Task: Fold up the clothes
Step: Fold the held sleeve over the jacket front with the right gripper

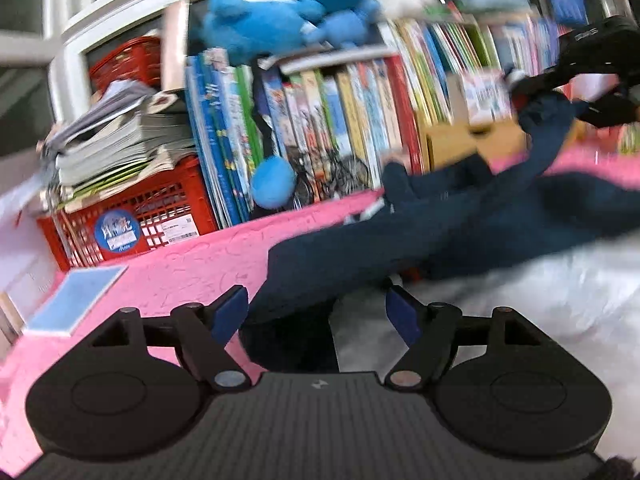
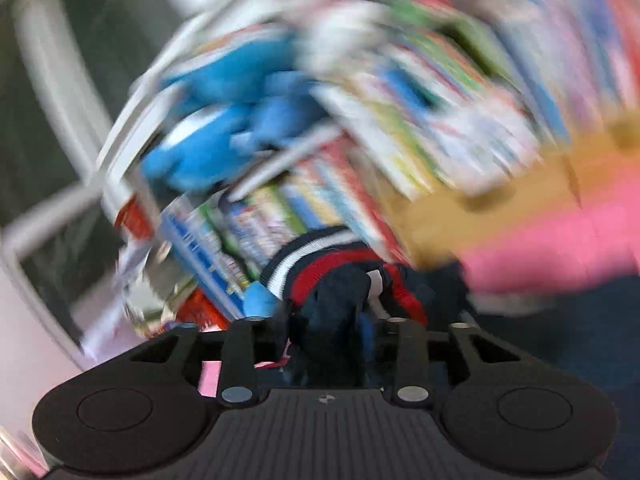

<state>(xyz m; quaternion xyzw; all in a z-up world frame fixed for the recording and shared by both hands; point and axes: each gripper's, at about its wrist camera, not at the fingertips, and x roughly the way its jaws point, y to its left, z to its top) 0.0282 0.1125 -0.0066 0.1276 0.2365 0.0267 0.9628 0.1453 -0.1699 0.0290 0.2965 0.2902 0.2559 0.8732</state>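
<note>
the left gripper [image 1: 316, 312] stands with its jaws wide apart, low over a pink-covered bench [image 1: 192, 264]. a fold of the dark navy garment [image 1: 400, 240] lies between its blue fingers [image 1: 230, 314], but the pads do not press on the cloth, so it grips nothing.

the garment stretches from just in front of the left gripper up and to the right across the pink cover and over a white cloth [image 1: 520, 300] that lies on the right side. its far end is lifted off the surface and hangs from the right gripper [image 1: 532, 88], which shows as a black shape at the upper right of the left wrist view.

in the right wrist view, heavily blurred, the right gripper [image 2: 332, 320] is clamped on a bunch of the garment [image 2: 336, 304]: navy cloth with a red, white and navy striped edge [image 2: 304, 258] fills the gap between the fingers and bulges out in front.

behind the bench stands a row of upright picture books [image 1: 328, 128]. blue plush toys [image 1: 280, 8] sit on top of them. to the left is a red plastic crate [image 1: 160, 216] with a round blue sticker, and a pile of magazines [image 1: 120, 148] rests on it. a small blue-covered book [image 1: 76, 300] lies flat at the left edge of the bench.
</note>
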